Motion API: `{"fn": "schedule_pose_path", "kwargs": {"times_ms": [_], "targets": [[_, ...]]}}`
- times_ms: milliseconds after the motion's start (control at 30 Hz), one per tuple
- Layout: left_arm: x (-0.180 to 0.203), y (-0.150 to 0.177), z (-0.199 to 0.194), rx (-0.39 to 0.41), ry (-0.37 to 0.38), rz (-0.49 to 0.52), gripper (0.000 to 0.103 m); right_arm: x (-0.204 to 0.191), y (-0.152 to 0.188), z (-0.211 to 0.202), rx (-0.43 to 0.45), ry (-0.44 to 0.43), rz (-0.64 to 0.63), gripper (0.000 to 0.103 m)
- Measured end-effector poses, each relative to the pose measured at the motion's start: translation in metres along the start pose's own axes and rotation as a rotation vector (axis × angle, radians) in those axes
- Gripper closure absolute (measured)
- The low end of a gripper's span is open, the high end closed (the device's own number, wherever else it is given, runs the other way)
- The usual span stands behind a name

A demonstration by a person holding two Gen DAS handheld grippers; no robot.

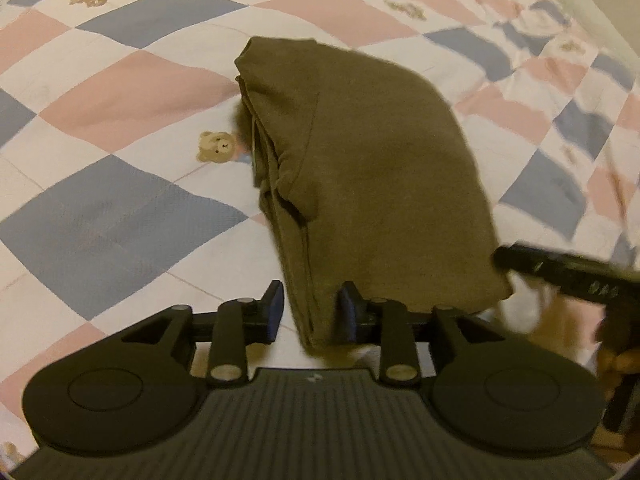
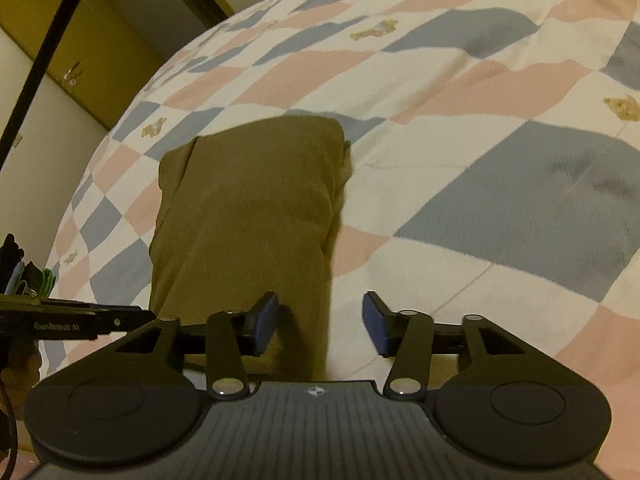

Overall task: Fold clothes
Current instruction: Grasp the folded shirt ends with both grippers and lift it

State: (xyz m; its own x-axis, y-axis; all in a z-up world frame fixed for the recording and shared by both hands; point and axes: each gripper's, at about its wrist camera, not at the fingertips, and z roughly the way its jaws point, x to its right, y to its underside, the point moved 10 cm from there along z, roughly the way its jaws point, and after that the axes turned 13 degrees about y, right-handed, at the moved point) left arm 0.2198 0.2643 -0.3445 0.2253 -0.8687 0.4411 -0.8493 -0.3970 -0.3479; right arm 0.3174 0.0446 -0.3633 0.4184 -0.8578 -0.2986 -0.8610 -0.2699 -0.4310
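Observation:
An olive-brown garment (image 1: 360, 152) lies folded into a narrow stack on the checkered bed quilt (image 1: 120, 208). My left gripper (image 1: 310, 312) is open, its fingers on either side of the garment's near left corner. In the right wrist view the same garment (image 2: 248, 208) stretches away from me. My right gripper (image 2: 320, 324) is open, its left finger over the garment's near right edge and its right finger over bare quilt (image 2: 500, 200). The right gripper's body (image 1: 568, 276) shows at the garment's near right corner in the left wrist view.
The quilt has pink, blue and white squares with teddy bear prints (image 1: 218, 146). A wooden cupboard (image 2: 72, 40) and wall stand beyond the bed's left edge. The left gripper's body (image 2: 76, 324) shows at the left in the right wrist view.

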Motion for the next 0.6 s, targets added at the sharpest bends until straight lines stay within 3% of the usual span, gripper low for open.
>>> {"fn": "schedule_pose_path", "kwargs": {"times_ms": [67,233,367,600], "targets": [[-0.006,-0.007,-0.01,0.049,0.052,-0.056,0.058,0.004,-0.001,0.001,-0.018,-0.018,0.039,0.033],[-0.044,-0.03,-0.012,0.147,0.235,-0.302,0.051,0.017,-0.02,0.008,-0.037,-0.134,0.197,0.019],[-0.063,-0.049,0.011,0.189,0.362,-0.415,0.047,0.022,-0.041,0.027,-0.071,-0.228,0.31,0.018],[-0.084,-0.059,0.052,0.194,0.46,-0.524,0.044,0.016,-0.056,0.063,-0.106,-0.287,0.395,0.017]]}}
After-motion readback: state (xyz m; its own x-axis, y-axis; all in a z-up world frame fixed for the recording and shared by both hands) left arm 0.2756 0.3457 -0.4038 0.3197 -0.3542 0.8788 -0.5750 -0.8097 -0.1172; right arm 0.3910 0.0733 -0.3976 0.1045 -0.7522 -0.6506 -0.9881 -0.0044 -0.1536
